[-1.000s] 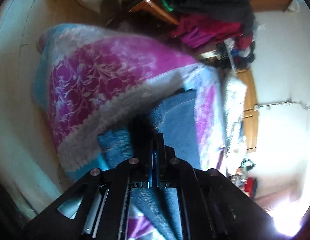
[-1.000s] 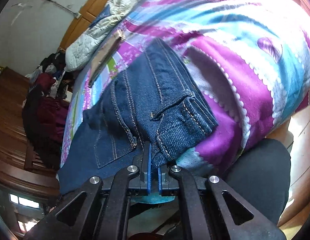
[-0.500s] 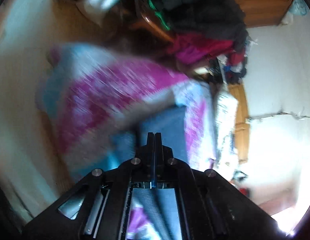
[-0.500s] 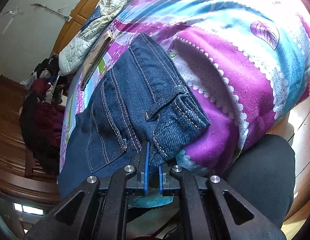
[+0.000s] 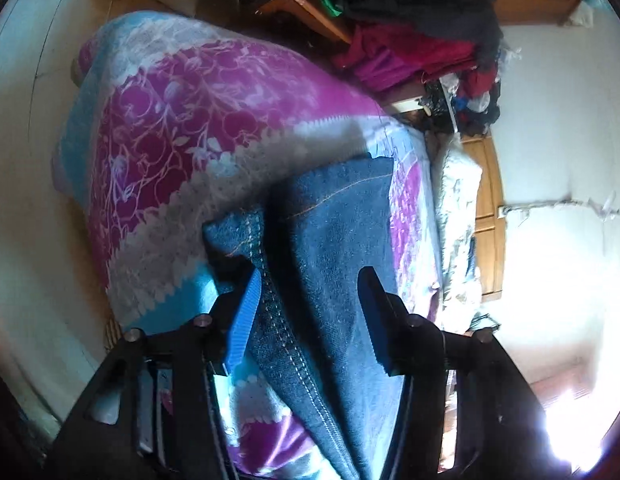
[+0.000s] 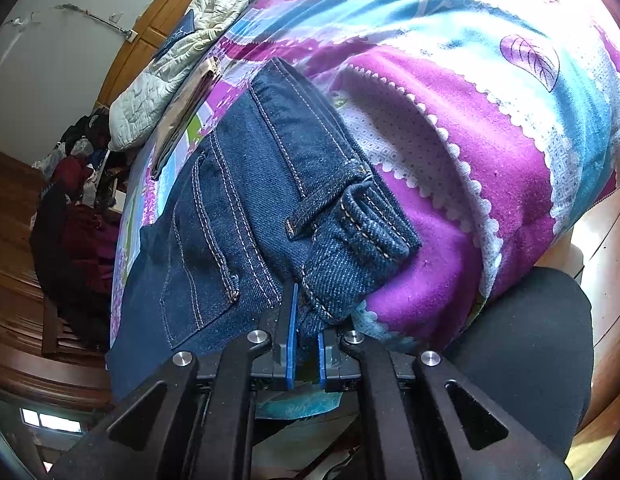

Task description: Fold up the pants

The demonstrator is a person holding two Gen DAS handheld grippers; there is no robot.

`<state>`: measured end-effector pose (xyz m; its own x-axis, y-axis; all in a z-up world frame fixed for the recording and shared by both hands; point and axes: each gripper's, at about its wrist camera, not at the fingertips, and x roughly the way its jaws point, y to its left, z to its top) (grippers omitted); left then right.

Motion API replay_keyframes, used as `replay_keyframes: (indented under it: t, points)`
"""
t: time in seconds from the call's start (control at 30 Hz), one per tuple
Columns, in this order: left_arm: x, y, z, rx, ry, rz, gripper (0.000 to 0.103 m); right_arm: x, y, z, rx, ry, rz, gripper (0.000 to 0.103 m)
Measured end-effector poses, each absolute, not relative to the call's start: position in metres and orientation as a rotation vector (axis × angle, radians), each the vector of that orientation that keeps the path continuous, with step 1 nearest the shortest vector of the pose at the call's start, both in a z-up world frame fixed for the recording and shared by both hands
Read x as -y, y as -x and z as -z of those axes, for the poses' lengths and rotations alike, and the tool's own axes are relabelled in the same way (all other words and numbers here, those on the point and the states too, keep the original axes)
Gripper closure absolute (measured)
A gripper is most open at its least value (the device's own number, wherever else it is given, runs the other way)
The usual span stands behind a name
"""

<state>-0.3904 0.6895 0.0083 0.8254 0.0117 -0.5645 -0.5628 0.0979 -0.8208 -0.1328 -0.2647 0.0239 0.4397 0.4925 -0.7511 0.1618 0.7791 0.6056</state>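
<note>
Jeans (image 6: 246, 208) (dark denim), on floral bedspread (image 6: 469, 168). Left gripper (image 5: 310, 304): jaws spread, straddling fabric. Right gripper (image 6: 306, 340): pinching waistband.

Blown-out window glare at the left view's lower right, fisheye-bent dark edges, soft blur.

Jeans (image 5: 333, 248) lower end cut off by bottom edge in left wrist view. Right gripper (image 6: 306, 344): denim fold sits between 2 fingers (image 6: 290, 332); contact point hidden by cloth, grip cannot tell. Jeans (image 6: 238, 208) lower left hidden behind gripper frame. Clothes pile (image 5: 421, 32) too jumbled to tell items. Window corner (image 5: 569, 420) blown out by glare. Dark rounded shape (image 6: 521, 344) at right unidentifiable.
</note>
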Motion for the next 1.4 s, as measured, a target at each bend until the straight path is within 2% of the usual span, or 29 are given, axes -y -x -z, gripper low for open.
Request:
replay_keyframes:
  t: [0.2, 0.23, 0.27, 0.3, 0.33, 0.43, 0.63, 0.73, 0.8, 0.97, 1.07, 1.17, 1.27, 1.33, 1.37, 1.4]
  points:
    - [-0.689, 0.37, -0.018, -0.452, 1.4, -0.391, 0.053, 0.264, 0.129, -0.023, -1.123, -0.672, -0.222, 0.096]
    - [-0.69, 0.366, -0.017, -0.468, 1.388, -0.392, 0.056, 0.265, 0.127, -0.026, -1.114, -0.675, -0.221, 0.096]
    - [-0.691, 0.361, -0.013, -0.483, 1.385, -0.401, 0.063, 0.266, 0.126, -0.029, -1.101, -0.687, -0.221, 0.096]
    - [-0.692, 0.36, -0.01, -0.483, 1.39, -0.41, 0.088, 0.266, 0.126, -0.032, -1.087, -0.696, -0.22, 0.096]
    - [-0.693, 0.36, -0.008, -0.482, 1.398, -0.409, 0.097, 0.266, 0.125, -0.036, -1.071, -0.708, -0.22, 0.096]
    - [-0.692, 0.359, -0.01, -0.482, 1.376, -0.417, 0.098, 0.266, 0.122, -0.049, -1.04, -0.713, -0.219, 0.096]
    - [-0.678, 0.382, -0.041, -0.375, 1.345, -0.373, 0.098, 0.275, 0.124, -0.063, -1.005, -0.701, -0.201, 0.097]
    - [-0.678, 0.385, -0.013, -0.496, 1.309, -0.446, 0.098, 0.277, 0.122, -0.047, -1.046, -0.718, -0.18, 0.096]
    - [-0.682, 0.391, 0.014, -0.467, 1.434, -0.435, 0.098, 0.276, 0.123, -0.04, -1.069, -0.714, -0.169, 0.096]
    - [-0.684, 0.399, -0.011, -0.431, 1.352, -0.425, 0.098, 0.278, 0.123, -0.039, -1.067, -0.684, -0.18, 0.096]
    - [-0.694, 0.408, 0.01, -0.465, 1.411, -0.469, 0.099, 0.28, 0.122, -0.028, -1.077, -0.704, -0.177, 0.096]
    - [-0.689, 0.41, 0.002, -0.443, 1.401, -0.489, 0.098, 0.279, 0.121, -0.027, -1.082, -0.695, -0.192, 0.096]
    - [-0.684, 0.412, -0.008, -0.436, 1.361, -0.521, 0.09, 0.287, 0.12, -0.025, -1.091, -0.749, -0.223, 0.095]
    - [-0.686, 0.426, -0.011, -0.414, 1.354, -0.605, 0.072, 0.29, 0.121, -0.028, -1.086, -0.747, -0.235, 0.089]
    - [-0.685, 0.434, -0.011, -0.396, 1.352, -0.645, 0.067, 0.291, 0.122, -0.031, -1.081, -0.721, -0.22, 0.085]
    - [-0.684, 0.445, -0.014, -0.367, 1.353, -0.697, 0.062, 0.294, 0.122, -0.034, -1.074, -0.705, -0.204, 0.077]
